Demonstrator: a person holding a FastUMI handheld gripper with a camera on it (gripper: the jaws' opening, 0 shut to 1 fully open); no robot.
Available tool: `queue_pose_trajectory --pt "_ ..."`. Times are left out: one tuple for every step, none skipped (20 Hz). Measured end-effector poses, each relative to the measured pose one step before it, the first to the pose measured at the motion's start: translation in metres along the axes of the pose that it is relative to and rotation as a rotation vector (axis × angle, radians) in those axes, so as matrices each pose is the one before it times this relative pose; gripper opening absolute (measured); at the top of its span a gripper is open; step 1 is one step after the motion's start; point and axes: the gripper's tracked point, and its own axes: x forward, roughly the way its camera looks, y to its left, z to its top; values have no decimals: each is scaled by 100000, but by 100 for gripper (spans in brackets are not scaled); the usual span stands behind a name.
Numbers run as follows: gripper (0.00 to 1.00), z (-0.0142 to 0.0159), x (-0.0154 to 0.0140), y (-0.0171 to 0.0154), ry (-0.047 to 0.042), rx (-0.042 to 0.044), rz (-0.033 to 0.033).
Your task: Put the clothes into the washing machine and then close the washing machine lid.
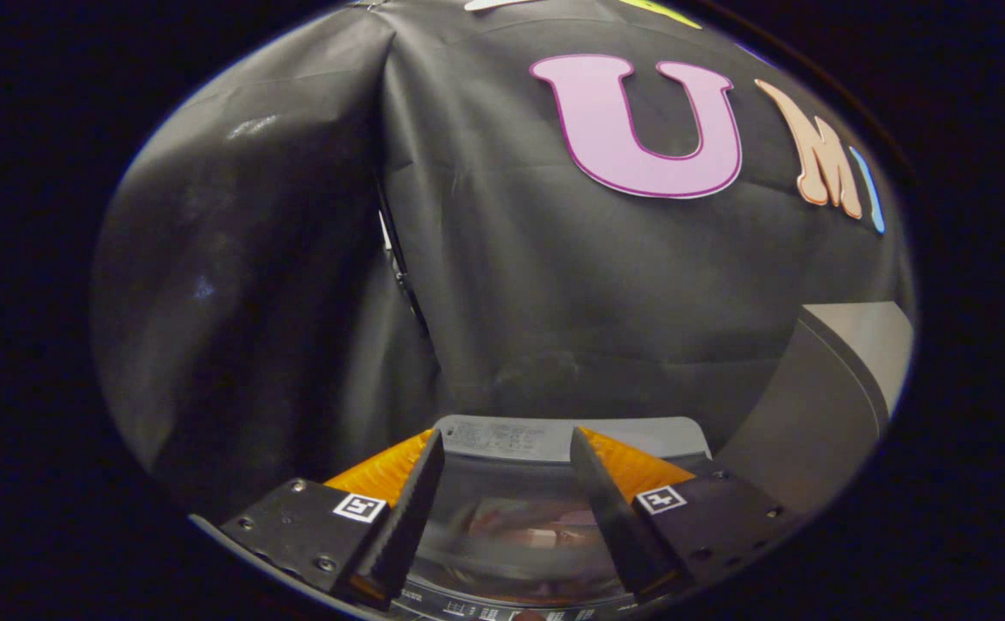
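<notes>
Currently: black cloth wall (235, 285) on the left, folding at a seam and running across the back. Below it, the hand-held gripper (506, 509) sits low, fingers spread apart, nothing between them touching either pad. Left finger (398, 526) and right finger (614, 517) both point forward over the washer (554, 435). Between the fingers: the washer's lid (511, 535), glass, lying flat over the tub, rear grey panel just beyond the fingertips. Through the glass, something pinkish-brown, probably the clothes (545, 530), blurred, can't confirm. Control markings at the near rim, too small to tell. Right of the gripper: a grey curved panel (821, 414) rising against the wall, can't tell what it belongs to.
</notes>
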Motion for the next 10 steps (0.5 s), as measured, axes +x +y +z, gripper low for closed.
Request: queue_pose_trajectory --pt "90 -254 -18 -86 369 301 248" --pt "90 -3 169 -20 44 310 490" --pt "90 133 17 -73 -340 185 360" --pt "90 -8 -18 -6 -1757 -92 390" --pt "90 94 -266 -32 -2103 -300 105" --pt "90 -112 -365 31 -1424 -730 198" --pt "90 -184 -110 168 -1146 -535 537" --pt "90 -94 -85 -89 -1217 -445 2" --pt "90 -50 -69 -13 -1019 -134 215" --pt "90 80 -218 43 -1459 740 289"
